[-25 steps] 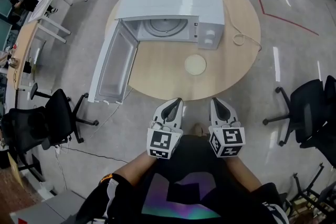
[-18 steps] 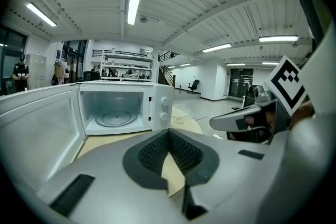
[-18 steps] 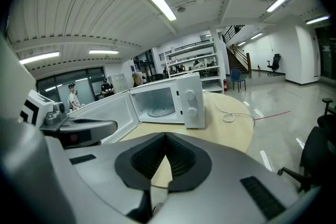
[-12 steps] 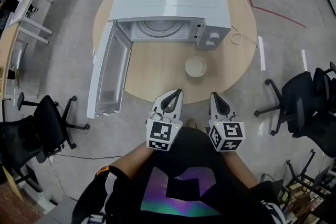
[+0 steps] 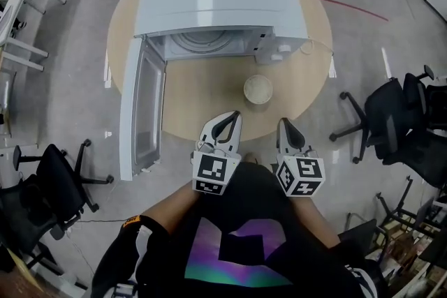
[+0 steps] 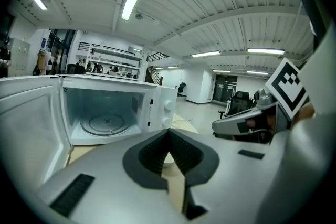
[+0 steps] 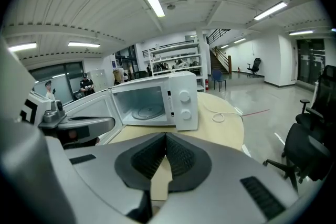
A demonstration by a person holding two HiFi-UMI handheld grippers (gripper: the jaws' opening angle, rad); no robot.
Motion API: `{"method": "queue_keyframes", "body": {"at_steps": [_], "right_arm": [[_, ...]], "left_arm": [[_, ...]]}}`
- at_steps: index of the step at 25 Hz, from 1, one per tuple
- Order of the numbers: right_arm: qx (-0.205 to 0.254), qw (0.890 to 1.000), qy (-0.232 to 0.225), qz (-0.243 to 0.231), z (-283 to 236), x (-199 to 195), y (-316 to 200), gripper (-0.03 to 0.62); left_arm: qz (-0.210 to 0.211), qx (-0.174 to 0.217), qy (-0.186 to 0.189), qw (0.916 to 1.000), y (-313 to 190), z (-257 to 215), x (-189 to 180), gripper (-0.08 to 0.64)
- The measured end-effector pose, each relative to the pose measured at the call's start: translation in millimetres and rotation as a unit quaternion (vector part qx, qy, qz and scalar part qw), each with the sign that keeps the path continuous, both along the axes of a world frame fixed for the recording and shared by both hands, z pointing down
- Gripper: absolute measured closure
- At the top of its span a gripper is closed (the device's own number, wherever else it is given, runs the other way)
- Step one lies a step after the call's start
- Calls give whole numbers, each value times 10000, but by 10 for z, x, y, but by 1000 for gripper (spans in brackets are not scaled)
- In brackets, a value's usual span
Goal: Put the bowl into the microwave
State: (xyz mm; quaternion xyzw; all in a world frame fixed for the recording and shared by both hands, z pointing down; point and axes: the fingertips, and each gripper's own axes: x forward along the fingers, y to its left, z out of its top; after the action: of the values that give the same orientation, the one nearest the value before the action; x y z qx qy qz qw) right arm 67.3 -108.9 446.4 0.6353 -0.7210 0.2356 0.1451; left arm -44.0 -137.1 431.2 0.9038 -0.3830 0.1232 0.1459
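A white microwave (image 5: 220,0) stands on the round wooden table (image 5: 202,91), its door (image 5: 140,112) swung wide open to the left and the glass turntable (image 5: 202,42) showing inside. A small pale bowl (image 5: 258,88) sits on the table in front of the microwave's control panel. My left gripper (image 5: 233,116) and right gripper (image 5: 282,123) hover side by side at the table's near edge, short of the bowl. Both are shut with nothing between the pads. The open microwave (image 6: 105,113) shows ahead in the left gripper view and the microwave (image 7: 155,102) in the right gripper view.
A white cable (image 5: 318,45) trails off the table's right side behind the microwave. Black office chairs stand on the floor at the right (image 5: 394,118) and the lower left (image 5: 52,174). The open door overhangs the table's left edge.
The view has moved closer to the table, so both grippers now reach its near edge, nearer the bowl. Their jaws stay shut.
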Motion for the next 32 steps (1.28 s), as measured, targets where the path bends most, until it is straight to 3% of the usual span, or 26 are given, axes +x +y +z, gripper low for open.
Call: {"method": "queue_keyframes", "body": {"at_steps": [8,14,23,32], "right_arm": [[-47,9993,107,361,-33,-55,-63,577],[-80,9987,92,485,-4,-105,-113,577],[-103,9996,20,267,19,-179,-230,577],[-183,9996,-231,41,175,32,-502,577]], "left_arm": [[299,5,161,9994,-154,-33,-51,514],[291,41,194,9994,-247,-36,-173,514],[97,12,151,9998,-305,-23,-249,514],[-72,37,-202,9998,-435,35,-83,514]]}}
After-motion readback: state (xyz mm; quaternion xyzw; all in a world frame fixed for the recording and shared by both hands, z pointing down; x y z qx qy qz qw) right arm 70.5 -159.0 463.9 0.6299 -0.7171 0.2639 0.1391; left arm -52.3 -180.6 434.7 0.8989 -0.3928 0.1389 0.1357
